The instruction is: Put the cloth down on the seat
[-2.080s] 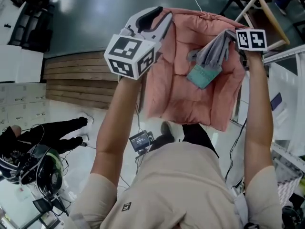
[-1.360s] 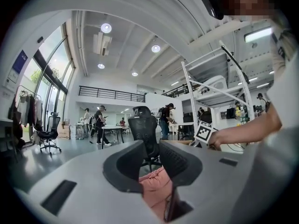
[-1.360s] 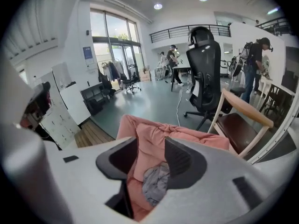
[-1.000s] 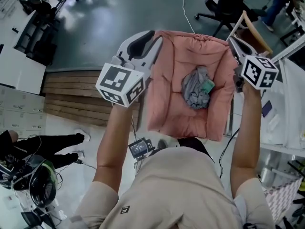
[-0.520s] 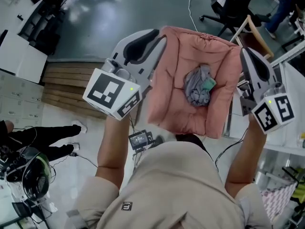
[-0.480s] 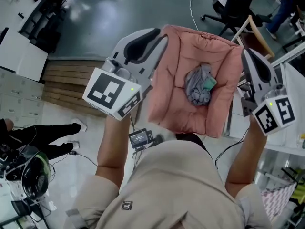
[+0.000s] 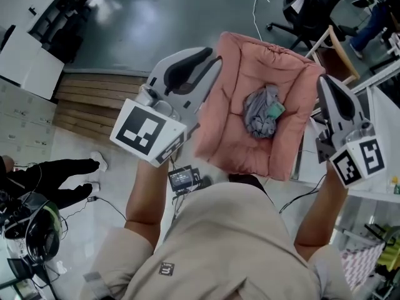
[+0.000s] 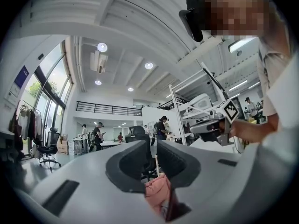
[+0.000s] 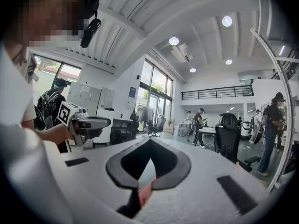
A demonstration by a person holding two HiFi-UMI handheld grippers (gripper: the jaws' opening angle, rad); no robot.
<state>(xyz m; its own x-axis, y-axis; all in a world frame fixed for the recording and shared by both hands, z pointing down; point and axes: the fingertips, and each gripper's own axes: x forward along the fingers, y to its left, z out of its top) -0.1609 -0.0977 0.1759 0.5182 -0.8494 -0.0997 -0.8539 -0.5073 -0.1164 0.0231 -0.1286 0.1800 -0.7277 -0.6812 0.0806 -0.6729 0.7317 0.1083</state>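
Note:
The grey cloth (image 7: 261, 114), crumpled and showing a teal label, lies in the middle of the pink cushioned seat (image 7: 228, 136). My left gripper (image 7: 215, 58) hangs over the seat's left edge, jaws parted with nothing between them. In the left gripper view the left gripper (image 8: 153, 146) shows a gap, and a bit of the pink seat (image 8: 156, 195) shows below it. My right gripper (image 7: 324, 80) hovers at the seat's right edge, apart from the cloth. In the right gripper view the right gripper (image 9: 150, 141) has its tips together and is empty.
A black office chair (image 7: 306, 5) and a wooden chair frame (image 7: 334, 42) stand beyond the seat. A wooden step (image 7: 94, 99) lies to the left. A small device with cables (image 7: 184, 179) sits on the floor below. People stand in the distance (image 8: 161, 127).
The right gripper has let go of the cloth, which now rests on the cushion. Both grippers have drawn back toward my body and lower in the head view.

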